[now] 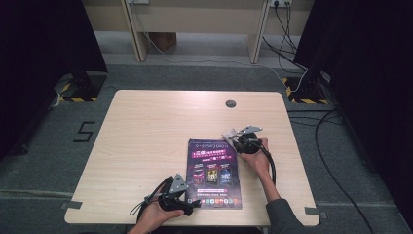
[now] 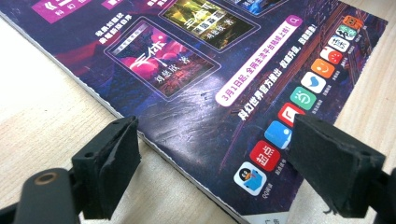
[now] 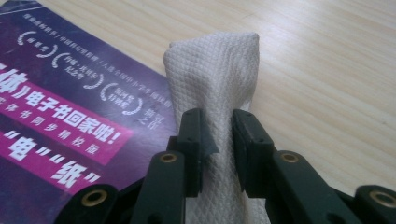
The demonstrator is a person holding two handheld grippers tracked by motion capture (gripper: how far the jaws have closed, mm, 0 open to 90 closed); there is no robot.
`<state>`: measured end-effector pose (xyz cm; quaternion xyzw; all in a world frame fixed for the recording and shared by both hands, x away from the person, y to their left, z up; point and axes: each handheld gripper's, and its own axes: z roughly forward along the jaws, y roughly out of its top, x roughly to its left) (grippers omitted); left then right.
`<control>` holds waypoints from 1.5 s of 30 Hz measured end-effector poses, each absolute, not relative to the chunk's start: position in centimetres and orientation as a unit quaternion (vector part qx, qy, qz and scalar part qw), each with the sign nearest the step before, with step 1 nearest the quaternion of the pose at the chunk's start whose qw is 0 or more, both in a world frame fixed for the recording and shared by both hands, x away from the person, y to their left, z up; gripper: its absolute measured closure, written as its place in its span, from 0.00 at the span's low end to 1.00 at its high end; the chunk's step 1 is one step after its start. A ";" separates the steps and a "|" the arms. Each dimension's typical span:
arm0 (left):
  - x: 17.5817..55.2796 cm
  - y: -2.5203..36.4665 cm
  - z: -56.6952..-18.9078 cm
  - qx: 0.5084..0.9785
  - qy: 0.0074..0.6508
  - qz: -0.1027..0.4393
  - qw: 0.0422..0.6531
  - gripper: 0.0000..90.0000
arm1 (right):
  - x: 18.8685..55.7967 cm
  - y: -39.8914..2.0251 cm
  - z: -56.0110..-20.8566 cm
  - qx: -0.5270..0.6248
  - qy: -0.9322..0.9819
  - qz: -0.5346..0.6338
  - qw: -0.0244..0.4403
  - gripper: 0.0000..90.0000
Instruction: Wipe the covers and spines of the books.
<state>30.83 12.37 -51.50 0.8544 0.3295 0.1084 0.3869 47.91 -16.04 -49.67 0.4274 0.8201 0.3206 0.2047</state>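
The counter [image 1: 146, 126] carries a purple magazine [image 1: 214, 173] at lower centre of the high view. To wipe its cover well, I judge the left tool [image 2: 212, 161], jaws spread wide and holding nothing, should pin the lower corner. The right tool [image 3: 217, 144] is clamped on a white cloth [image 3: 212, 70] at the magazine's upper right corner. The right gripper view reveals the cloth's quilted weave; the high view doesn't.

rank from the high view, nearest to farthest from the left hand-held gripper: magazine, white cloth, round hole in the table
1. Magazine: right beside the left hand-held gripper, at its near corner.
2. White cloth: past the magazine's far right corner.
3. Round hole: near the table's far edge.
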 end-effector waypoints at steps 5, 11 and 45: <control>30.8 12.4 -51.5 0.855 0.329 0.109 0.387 0.17 | 47.9 -15.6 -49.7 0.416 0.825 0.318 0.211 0.84; 30.8 12.4 -51.5 0.855 0.329 0.109 0.387 0.17 | 46.7 -12.8 -49.8 0.373 0.849 0.310 0.211 0.83; 30.9 12.4 -51.5 0.853 0.331 0.105 0.389 0.18 | 46.9 -12.8 -50.0 0.386 0.839 0.319 0.212 0.82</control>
